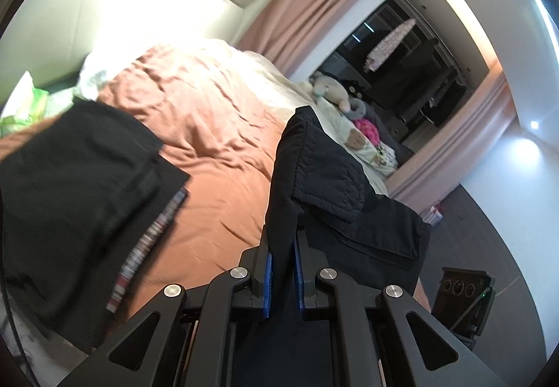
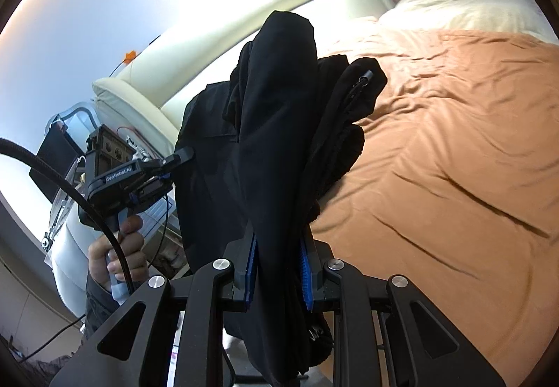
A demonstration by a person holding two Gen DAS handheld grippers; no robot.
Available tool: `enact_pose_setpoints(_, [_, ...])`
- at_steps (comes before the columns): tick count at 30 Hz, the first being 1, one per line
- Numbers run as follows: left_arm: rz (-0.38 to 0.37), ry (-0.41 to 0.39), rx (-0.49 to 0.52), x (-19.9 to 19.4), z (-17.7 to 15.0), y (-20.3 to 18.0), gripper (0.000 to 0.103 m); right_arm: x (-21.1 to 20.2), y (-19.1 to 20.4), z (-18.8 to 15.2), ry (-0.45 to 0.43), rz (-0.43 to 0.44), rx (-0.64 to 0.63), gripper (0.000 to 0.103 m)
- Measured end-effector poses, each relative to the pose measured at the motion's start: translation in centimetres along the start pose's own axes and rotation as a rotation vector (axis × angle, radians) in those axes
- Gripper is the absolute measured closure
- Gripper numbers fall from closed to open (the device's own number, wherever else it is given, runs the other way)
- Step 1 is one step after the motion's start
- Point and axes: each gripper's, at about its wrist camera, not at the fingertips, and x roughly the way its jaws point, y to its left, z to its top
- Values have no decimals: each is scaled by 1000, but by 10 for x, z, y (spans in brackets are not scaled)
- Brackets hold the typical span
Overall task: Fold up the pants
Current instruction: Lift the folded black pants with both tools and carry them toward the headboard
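Black cloth fills the gap between the blue pads of the left hand-held gripper (image 1: 282,277): its two fingers are closed down to a narrow slot on one pair of black pants (image 1: 314,177), which rises out of the jaws and droops to the right, off the edge of the bed (image 1: 216,128). One quilted panel with stitched seams hangs from that bunch.

In the right wrist view the right hand-held gripper (image 2: 277,277) is likewise pinched on a thicker bundle of the same pants (image 2: 279,128), gathered waistband and a cord end showing at the top right of the bundle. The pants hang in the air above the near edge of the bed, held up between the two tools rather than lying flat.

Two grippers, then, and one garment between them. From the right wrist view the left tool appears to the left of the bed, its finger reaching into the cloth, with one bare hand (image 2: 118,250) wrapped around its grip, knuckles toward the camera, and one black cable (image 2: 70,187) looping past it.

On the bed, left of the pants, lies one stack of dark folded clothes (image 1: 77,198) over a striped piece. One orange sheet covers the bed; one soft toy (image 1: 332,88) sits at its far right edge.
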Motion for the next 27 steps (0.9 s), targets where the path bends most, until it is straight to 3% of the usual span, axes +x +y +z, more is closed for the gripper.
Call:
enact_pose_setpoints(16, [209, -116, 4, -63, 105, 82, 93, 139, 64, 61, 58, 126, -90, 85])
enact_pose_setpoints(23, [292, -146, 5, -69, 137, 106, 93, 186, 59, 63, 58, 202, -46, 85])
enact_pose_setpoints(27, [324, -131, 2, -53, 148, 124, 93, 211, 46, 58, 53, 230, -21, 85])
